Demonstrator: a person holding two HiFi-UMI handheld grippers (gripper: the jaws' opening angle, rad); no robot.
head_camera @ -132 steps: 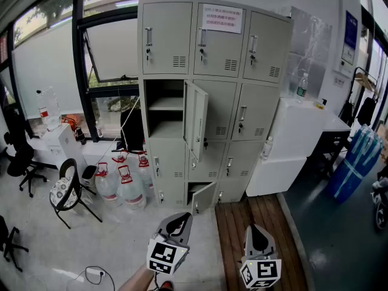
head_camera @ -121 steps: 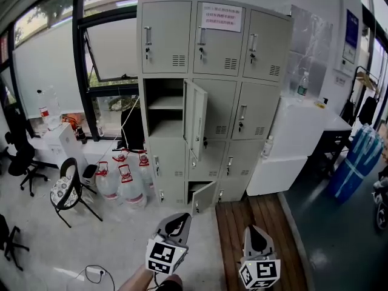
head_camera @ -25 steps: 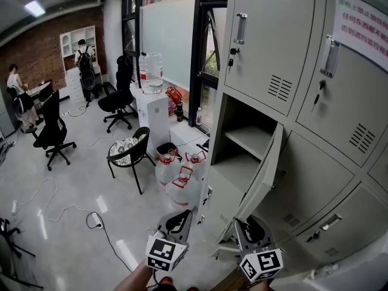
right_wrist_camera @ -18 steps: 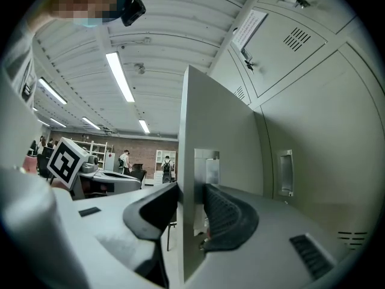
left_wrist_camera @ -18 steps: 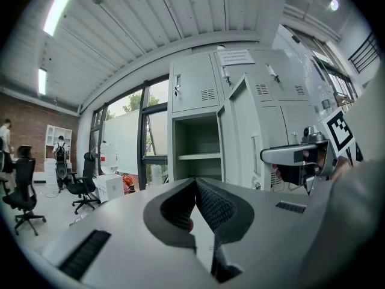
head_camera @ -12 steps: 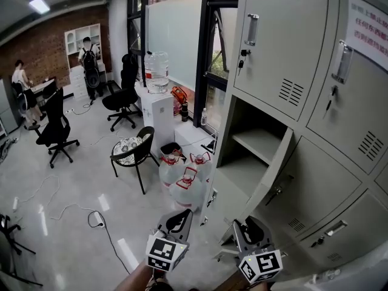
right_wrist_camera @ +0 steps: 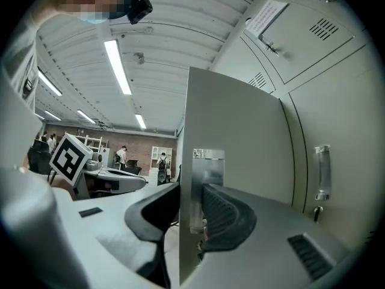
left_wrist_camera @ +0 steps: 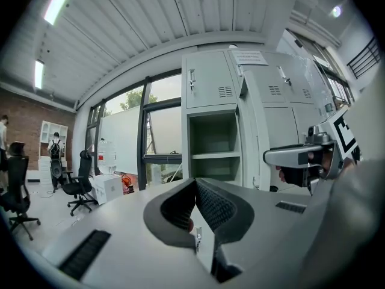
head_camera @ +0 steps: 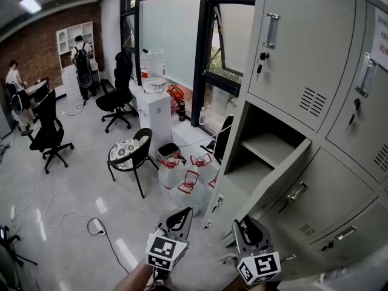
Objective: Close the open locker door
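Note:
The grey locker door (head_camera: pixel 273 180) of the middle-row compartment (head_camera: pixel 267 144) stands partly open, its free edge pointing down toward me. My right gripper (head_camera: pixel 245 226) straddles that edge. In the right gripper view the door (right_wrist_camera: pixel 234 137) runs between the jaws of the right gripper (right_wrist_camera: pixel 192 203) beside its metal latch plate (right_wrist_camera: pixel 207 179); the jaws have just been closing, and the pads lie against both faces. My left gripper (head_camera: pixel 182 214) hangs to the left of the door, shut and empty. The left gripper view shows the left gripper (left_wrist_camera: pixel 195 185) before the open compartment (left_wrist_camera: pixel 213 149).
Water jugs (head_camera: pixel 182 180) stand on the floor below the locker. A black chair (head_camera: pixel 130 153), a water dispenser (head_camera: pixel 151 102) and a loose cable (head_camera: pixel 91 226) lie to the left. Office chairs and people are at the far brick wall.
The door has swung nearer to the locker front with my right gripper at its edge. Both grippers moved along with it, and the view drew closer to the locker.

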